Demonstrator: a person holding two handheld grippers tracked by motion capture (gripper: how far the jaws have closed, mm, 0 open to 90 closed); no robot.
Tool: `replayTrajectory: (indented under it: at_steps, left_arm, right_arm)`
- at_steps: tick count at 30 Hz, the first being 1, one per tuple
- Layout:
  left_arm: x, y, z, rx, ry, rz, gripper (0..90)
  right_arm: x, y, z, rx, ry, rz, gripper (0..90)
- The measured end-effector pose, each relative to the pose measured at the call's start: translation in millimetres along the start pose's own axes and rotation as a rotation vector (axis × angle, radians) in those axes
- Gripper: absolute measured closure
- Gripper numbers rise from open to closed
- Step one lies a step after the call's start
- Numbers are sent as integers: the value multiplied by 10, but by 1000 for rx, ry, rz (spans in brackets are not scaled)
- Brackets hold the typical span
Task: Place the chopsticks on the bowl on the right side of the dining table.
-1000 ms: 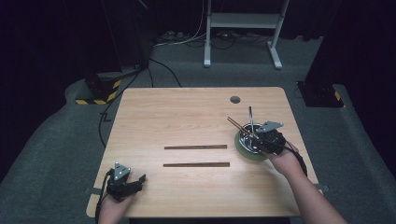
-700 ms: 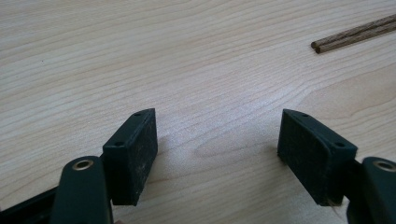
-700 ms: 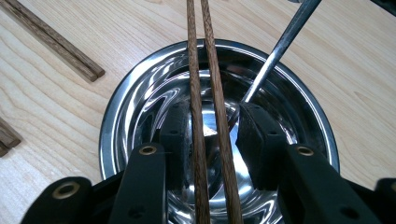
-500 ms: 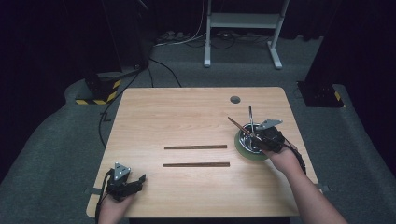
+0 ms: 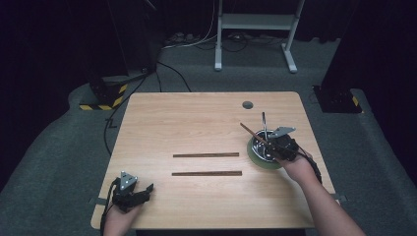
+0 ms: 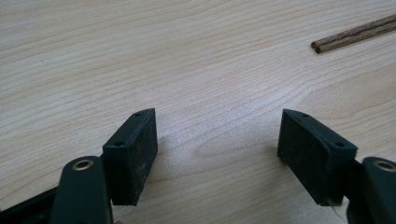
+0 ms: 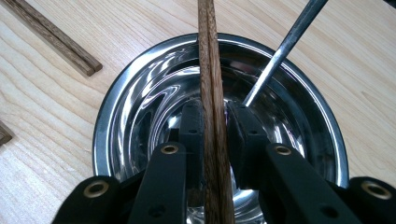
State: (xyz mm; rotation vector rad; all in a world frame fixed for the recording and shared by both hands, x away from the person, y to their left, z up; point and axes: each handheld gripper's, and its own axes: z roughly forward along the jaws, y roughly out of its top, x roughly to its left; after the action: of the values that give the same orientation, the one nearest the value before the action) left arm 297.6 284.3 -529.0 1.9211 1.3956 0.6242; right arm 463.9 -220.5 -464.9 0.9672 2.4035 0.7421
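The right gripper [image 5: 278, 146] hangs over a round, shiny steel bowl [image 7: 140, 116] that sits on a flat green disc [image 5: 255, 160] near the right edge of the pale wooden surface [image 5: 196, 123]. Its jaws are clenched on a pair of dark brown wooden chopsticks [image 7: 209, 70], which run up between the two black pads and out over the far rim of the bowl; in the high view the pair slants up and to the left from the gripper [image 5: 251, 132]. A thin metal rod [image 7: 285, 46] leans in the bowl just beside the held chopsticks, its lower end down inside near the right jaw. Two more pairs of dark wooden chopsticks lie flat and roughly parallel on the middle of the surface, one [image 5: 205, 155] farther from the person and one [image 5: 206, 173] nearer, well apart from the bowl. The left gripper [image 5: 132, 192] rests low at the near left corner of the surface, its jaws released and spread wide with bare wood between them, grasping nothing.
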Motion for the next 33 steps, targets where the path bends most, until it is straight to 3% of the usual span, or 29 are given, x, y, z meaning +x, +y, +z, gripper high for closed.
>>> replayTrajectory:
  at_steps: [17, 33]
  left_arm:
    - [1, 0, 0, 0, 0, 1, 285]
    - [-2, 0, 0, -1, 1, -2, 285]
  right_arm:
    - [28, -7, -25, 7, 8, -15, 778]
    - [31, -70, -71, -20, 69, -100, 777]
